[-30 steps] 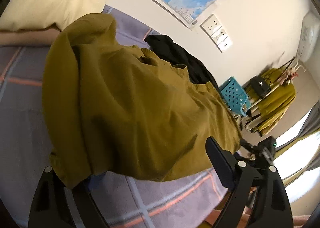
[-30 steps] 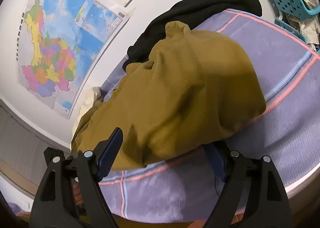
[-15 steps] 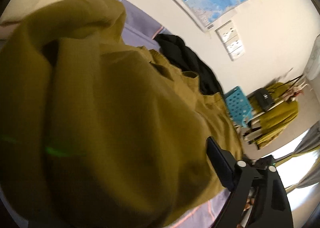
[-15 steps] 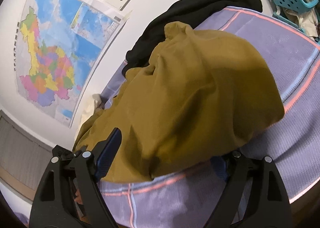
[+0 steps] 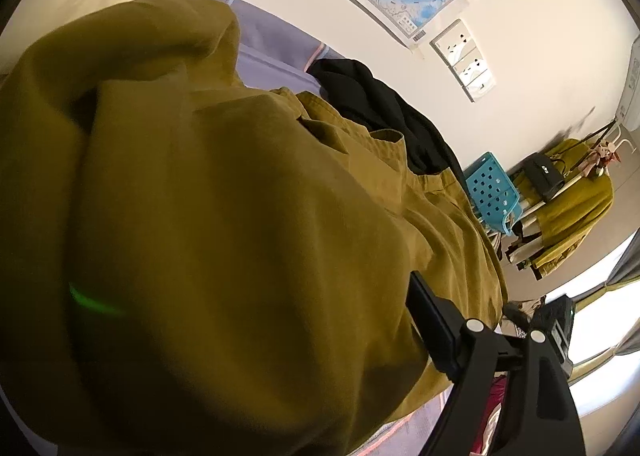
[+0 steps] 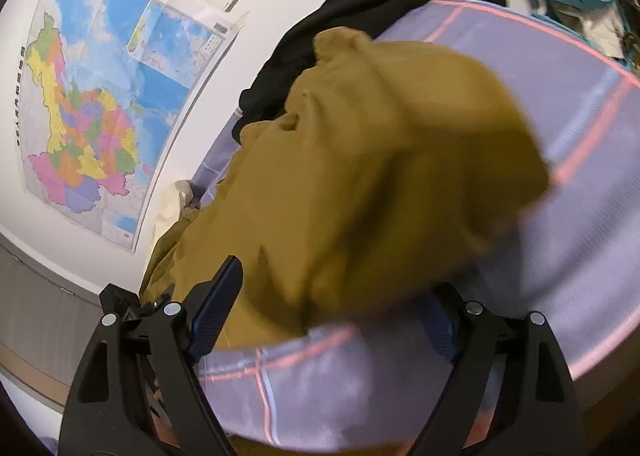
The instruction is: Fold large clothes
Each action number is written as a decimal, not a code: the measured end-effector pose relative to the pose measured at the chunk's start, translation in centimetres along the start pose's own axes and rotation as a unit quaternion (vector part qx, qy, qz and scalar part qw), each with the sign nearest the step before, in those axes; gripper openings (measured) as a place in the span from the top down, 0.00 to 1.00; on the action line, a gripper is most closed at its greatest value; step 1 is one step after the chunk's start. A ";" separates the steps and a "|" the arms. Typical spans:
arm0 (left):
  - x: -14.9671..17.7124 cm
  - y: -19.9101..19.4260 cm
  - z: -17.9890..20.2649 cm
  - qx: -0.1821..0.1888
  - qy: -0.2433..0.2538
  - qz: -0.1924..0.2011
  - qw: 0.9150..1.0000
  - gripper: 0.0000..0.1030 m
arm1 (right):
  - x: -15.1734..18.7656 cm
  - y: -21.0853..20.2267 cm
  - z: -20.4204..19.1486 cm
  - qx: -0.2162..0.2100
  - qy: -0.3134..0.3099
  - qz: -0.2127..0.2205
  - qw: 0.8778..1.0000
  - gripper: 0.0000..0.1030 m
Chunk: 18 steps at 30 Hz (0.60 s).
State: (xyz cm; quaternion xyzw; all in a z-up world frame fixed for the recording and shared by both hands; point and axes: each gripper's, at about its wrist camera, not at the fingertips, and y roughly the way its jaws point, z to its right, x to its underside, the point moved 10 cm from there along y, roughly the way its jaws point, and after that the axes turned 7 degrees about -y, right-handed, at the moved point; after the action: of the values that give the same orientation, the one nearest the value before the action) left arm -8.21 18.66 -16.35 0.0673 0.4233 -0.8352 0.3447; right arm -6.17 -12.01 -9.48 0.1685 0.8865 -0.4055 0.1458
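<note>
Mustard garment [image 5: 240, 236] now filling left view, hiding one finger, left tool [image 5: 248, 336] and right tool [image 6: 328, 316] spread

An olive garment [image 6: 380, 160] is seen heaped on the lavender bedsheet [image 6: 560, 96], between the right gripper's [image 6: 328, 308] wide-spread jaws.

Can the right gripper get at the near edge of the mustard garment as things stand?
Probably yes: the right gripper stands open with the mustard garment edge lying between its fingers on the bedsheet; nothing blocks it.
</note>
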 end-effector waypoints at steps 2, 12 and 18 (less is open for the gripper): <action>0.0 0.0 0.0 -0.003 0.003 -0.001 1.000 0.21 | -1.1 1.3 -0.5 0.005 -0.010 0.008 1.000 0.20; 0.1 0.1 0.2 -0.003 0.001 -0.001 1.000 0.16 | -3.1 4.0 -1.4 -0.001 -0.018 0.026 1.000 0.33; 0.2 0.3 0.4 -0.017 0.008 0.003 1.000 0.16 | -3.1 3.8 -1.2 -0.009 -0.015 0.026 1.000 0.36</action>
State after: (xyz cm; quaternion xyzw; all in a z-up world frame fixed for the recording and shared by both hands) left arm -8.05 18.14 -16.39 0.0688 0.4400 -0.8263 0.3448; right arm -1.92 -9.28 -10.03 0.1843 0.8830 -0.3964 0.1707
